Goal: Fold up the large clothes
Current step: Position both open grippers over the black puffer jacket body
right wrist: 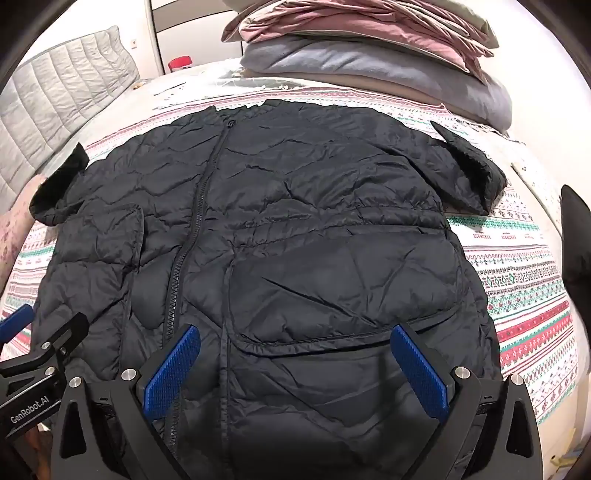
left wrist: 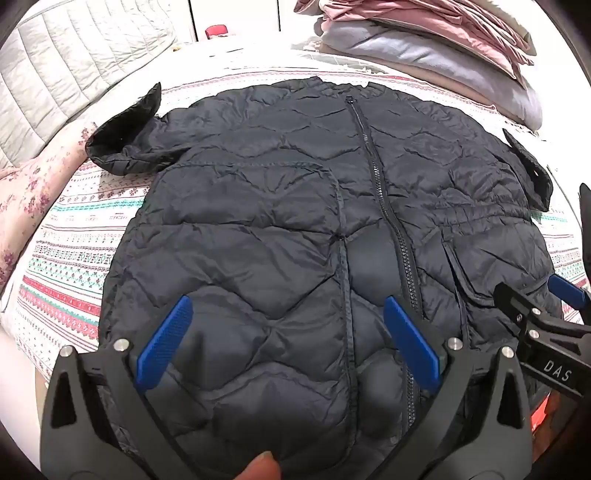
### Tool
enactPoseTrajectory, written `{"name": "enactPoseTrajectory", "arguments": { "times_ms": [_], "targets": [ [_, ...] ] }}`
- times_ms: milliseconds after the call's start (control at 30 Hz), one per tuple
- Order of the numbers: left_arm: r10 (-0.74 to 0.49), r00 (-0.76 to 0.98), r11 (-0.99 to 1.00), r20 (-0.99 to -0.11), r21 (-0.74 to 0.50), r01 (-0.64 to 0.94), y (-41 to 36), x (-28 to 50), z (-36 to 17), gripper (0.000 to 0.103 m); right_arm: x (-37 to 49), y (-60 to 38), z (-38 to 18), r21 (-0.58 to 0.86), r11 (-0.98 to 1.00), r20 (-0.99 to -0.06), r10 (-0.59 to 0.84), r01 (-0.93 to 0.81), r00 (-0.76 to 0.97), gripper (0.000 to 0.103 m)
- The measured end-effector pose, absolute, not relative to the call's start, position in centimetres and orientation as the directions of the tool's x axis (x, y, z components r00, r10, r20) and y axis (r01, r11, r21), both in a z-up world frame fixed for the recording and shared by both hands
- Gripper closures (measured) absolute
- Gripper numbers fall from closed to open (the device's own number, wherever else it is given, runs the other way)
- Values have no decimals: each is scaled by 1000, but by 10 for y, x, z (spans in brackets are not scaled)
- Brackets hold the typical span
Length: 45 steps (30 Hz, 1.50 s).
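Dark quilted jacket (left wrist: 280,206) lies flat beneath both wide-open claws (left wrist: 288,332), untouched.

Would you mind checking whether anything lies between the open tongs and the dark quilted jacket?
Nothing visible does: both the left tongs and right tongs hang open directly over the quilted jacket, spread flat on the patterned bedspread.

- Home bedroom, work surface is a bed
- White bedspread with red and green patterned stripes (right wrist: 517,266) covers the mattress
- Stack of folded pink and grey-blue blankets (right wrist: 369,48) at the far end
- Grey quilted padded headboard or cushion (left wrist: 55,74) at left
- Pink floral fabric (left wrist: 26,199) along left edge
- White door or wardrobe panels (left wrist: 236,14) behind
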<state>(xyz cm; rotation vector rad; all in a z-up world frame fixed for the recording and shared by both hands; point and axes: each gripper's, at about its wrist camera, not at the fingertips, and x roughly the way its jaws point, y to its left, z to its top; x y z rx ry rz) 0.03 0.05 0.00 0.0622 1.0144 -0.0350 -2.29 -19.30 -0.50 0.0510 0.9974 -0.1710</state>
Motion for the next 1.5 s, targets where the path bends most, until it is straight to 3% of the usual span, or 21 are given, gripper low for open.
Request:
{"name": "enactPoseTrajectory", "arguments": {
  "times_ms": [1500],
  "targets": [
    [-4, 541, 998, -841, 28, 52, 7, 0, 0, 0, -23, -199, -10, -35, 985, -848, -120, 171, 517, 0]
  ]
}}
